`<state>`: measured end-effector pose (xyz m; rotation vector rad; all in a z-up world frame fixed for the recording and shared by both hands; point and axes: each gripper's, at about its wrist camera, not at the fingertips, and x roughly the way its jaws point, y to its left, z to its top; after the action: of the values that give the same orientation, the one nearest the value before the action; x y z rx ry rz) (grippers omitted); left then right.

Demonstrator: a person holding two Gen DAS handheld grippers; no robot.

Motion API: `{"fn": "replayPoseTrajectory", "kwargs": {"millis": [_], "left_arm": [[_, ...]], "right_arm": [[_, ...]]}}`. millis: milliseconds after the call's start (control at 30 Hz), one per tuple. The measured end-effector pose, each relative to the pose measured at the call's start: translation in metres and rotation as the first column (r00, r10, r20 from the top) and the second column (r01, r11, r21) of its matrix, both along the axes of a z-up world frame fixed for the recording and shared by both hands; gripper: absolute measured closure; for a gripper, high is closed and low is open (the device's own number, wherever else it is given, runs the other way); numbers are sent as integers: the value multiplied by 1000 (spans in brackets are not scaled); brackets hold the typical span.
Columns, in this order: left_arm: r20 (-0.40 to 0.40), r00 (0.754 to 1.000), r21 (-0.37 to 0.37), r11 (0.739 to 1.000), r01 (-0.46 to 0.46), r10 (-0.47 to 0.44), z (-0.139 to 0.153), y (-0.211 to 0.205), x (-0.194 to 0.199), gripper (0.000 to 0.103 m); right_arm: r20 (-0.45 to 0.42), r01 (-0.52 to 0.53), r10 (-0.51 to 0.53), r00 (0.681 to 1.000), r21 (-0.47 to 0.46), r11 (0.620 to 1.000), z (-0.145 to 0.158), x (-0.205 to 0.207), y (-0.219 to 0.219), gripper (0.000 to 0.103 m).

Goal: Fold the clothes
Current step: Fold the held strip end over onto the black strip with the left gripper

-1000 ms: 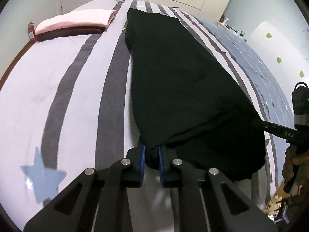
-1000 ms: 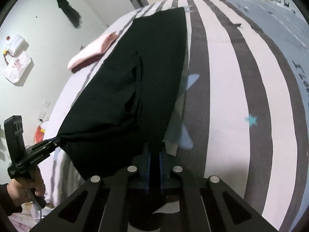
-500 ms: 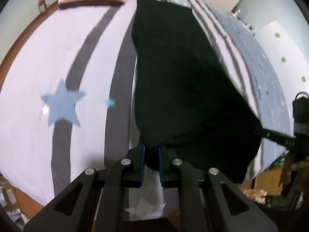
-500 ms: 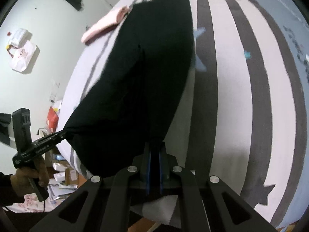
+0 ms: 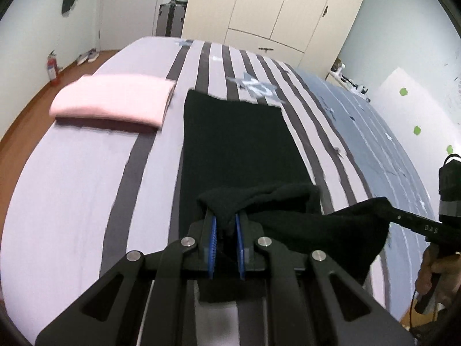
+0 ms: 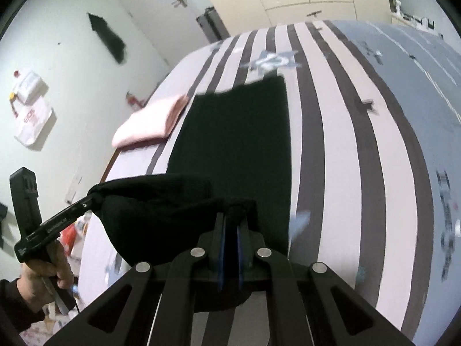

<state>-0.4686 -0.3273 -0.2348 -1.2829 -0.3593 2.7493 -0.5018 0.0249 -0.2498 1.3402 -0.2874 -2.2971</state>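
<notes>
Since the earlier frame the black garment [image 5: 239,144] has had its near edge lifted off the bed [image 5: 86,158]; its long axis runs away toward the wardrobe [image 5: 268,5]. Left gripper [image 5: 226,225] and right gripper [image 6: 232,225] each pinch a corner. Only the left view shows the fire extinguisher [image 5: 52,67] beyond the pink folded stack [image 5: 115,102].

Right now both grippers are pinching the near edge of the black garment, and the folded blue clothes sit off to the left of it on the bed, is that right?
One thing is off: the folded clothes are pink, not blue, as the left wrist view shows. The rest holds: the left gripper and the right gripper both pinch the near edge of the black garment, and the folded pile lies to its left on the bed.
</notes>
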Motion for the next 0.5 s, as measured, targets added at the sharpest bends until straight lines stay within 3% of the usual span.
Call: {"fn": "replayPoseTrajectory", "kwargs": {"millis": [233,500], "left_arm": [[29,999,-53,998,36,-34,-48,-16,-109,94],[107,994,-52,998,41,-35,-96,-28,-178,94]], "right_arm": [[-2,11,-11,1000,6,1000,-39,-110,-22,98],[65,28,-28,998,-1,1000,-85,-177,-31,98]]}}
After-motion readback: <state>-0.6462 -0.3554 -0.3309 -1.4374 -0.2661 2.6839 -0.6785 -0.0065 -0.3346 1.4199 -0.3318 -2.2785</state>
